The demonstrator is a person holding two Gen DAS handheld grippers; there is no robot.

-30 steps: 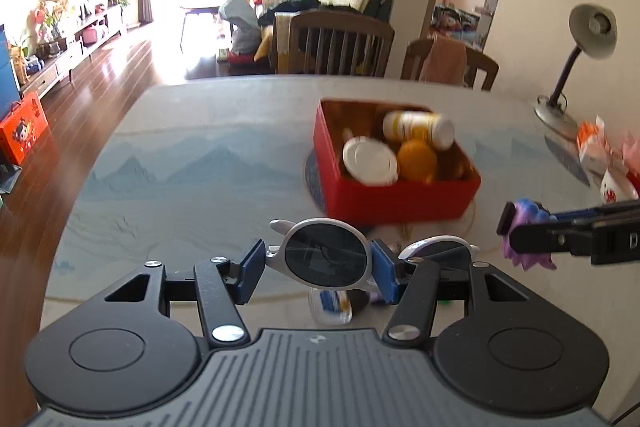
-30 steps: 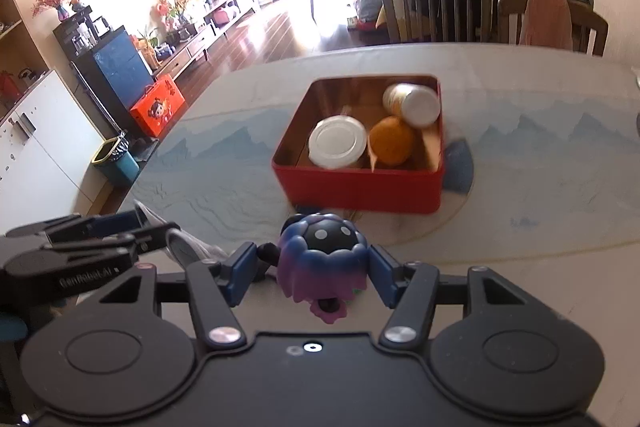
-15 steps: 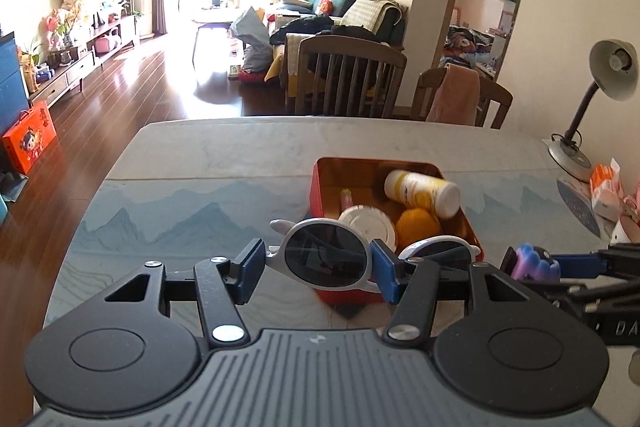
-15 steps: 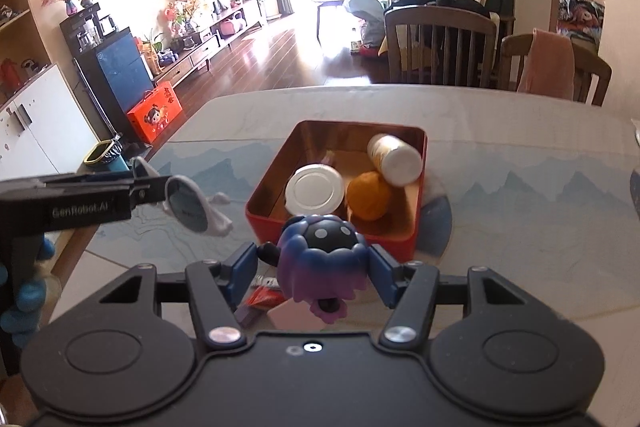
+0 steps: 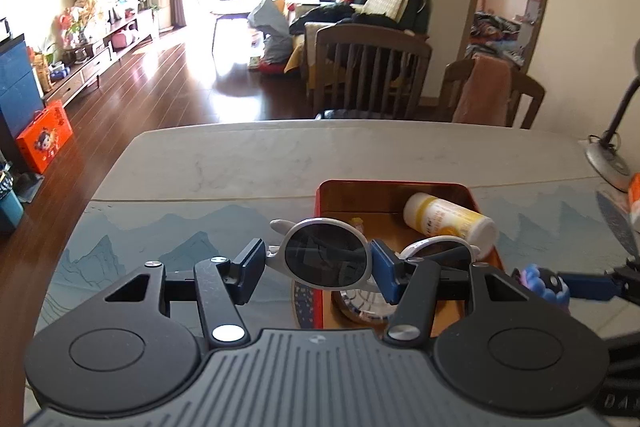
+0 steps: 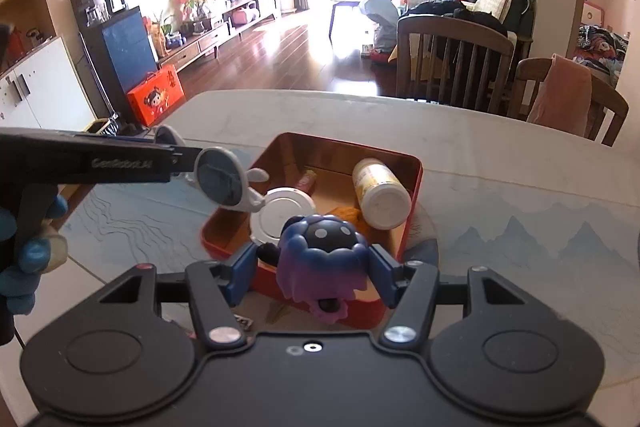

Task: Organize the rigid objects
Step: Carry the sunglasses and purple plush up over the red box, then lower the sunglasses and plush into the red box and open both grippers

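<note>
One sunglasses (image 5: 326,259), one toy (image 6: 322,259), perhaps four items in tin (image 6: 414,183).

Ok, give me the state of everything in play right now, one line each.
left gripper: jaws shut on the sunglasses
sunglasses: held up over the tin's near edge
right gripper: jaws shut on the purple toy
purple toy: held above the tin's near wall
red tin: open, no lid in sight
yellow bottle: lying on its side in the tin, capped
</note>
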